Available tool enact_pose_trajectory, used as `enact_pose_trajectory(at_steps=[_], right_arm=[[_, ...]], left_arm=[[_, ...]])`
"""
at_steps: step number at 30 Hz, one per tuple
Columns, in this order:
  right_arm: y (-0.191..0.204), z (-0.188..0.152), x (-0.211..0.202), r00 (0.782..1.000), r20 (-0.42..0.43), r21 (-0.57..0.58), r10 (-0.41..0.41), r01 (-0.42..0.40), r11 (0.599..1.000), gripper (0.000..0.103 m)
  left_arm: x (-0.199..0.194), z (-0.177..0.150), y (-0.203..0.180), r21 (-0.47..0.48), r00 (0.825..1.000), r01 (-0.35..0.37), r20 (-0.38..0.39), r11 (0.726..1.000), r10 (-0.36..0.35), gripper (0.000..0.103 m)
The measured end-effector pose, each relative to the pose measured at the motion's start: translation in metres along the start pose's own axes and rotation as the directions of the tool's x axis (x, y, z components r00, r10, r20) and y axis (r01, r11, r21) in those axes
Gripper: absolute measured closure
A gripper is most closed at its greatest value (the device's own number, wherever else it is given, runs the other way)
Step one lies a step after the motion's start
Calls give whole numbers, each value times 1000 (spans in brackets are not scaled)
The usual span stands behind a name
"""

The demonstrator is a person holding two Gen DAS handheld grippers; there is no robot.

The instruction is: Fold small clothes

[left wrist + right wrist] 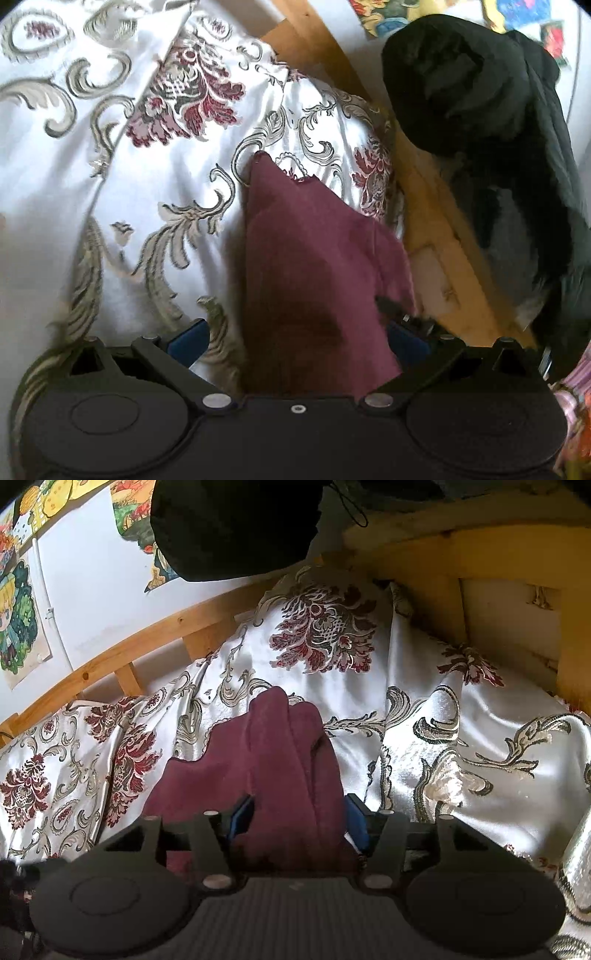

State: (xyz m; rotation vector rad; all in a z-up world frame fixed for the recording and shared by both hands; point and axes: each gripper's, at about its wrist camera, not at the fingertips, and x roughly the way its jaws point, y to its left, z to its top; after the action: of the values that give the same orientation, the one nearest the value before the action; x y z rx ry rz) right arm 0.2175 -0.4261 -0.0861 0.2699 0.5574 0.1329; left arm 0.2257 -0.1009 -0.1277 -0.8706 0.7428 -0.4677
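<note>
The maroon fabric garment lies on the white satin floral-patterned bedspread, reaching back between the fingers of both grippers. Behind the bedspread runs the light wooden bed frame; a black bundled cloth apparently hangs above it.

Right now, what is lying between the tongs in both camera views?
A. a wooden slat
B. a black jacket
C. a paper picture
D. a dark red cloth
D: a dark red cloth lies bunched between both pairs of tongs, on the white patterned bedspread.
</note>
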Motion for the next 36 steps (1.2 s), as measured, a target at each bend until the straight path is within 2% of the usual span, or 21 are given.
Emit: enact_pose_trajectory(at_steps=[4,6,11,14,15,18,21,25,28,30,33,36], right_arm=[[-1,-1,0,1000,7,5,1,-1,1000,44],[-1,-1,0,1000,15,12,2,-2,1000,44],[0,-3,0,1000,21,-1,2,-2,1000,44],[4,-5,-2,1000,23,-7,4,-3,1000,54],[6,-5,-2,1000,25,-7,11,-11,1000,61],[14,-9,-6,999,35,-34,11,-10,999,68],[23,-13,-12,996,87,-68,22,-16,998,74],[43,-17,-23,983,171,-138,62,-38,990,76],[67,-21,-28,968,227,-257,108,-48,965,76],[85,-25,-30,953,268,-352,143,-41,935,77],[110,-30,-30,932,308,-430,190,-42,902,77],[132,-30,-15,927,300,-462,224,-65,885,77]], left_arm=[[19,8,-1,10,997,36,-68,999,-36,14],[25,9,3,-16,995,37,-90,999,-38,20],[28,12,12,-92,996,28,-77,995,-35,24],[29,9,4,-46,997,-24,-73,999,21,32],[31,8,-1,-20,997,-40,-73,999,38,40],[31,8,-8,24,993,-88,-75,996,90,52],[30,11,-21,99,989,-126,-70,987,133,61],[18,13,-47,286,984,-164,-21,944,178,64],[0,17,-58,374,982,-189,46,908,186,65],[-16,21,-59,420,978,-210,100,883,185,65],[-40,28,-58,473,965,-254,184,844,188,65],[-59,36,-53,497,944,-315,253,809,212,65]])
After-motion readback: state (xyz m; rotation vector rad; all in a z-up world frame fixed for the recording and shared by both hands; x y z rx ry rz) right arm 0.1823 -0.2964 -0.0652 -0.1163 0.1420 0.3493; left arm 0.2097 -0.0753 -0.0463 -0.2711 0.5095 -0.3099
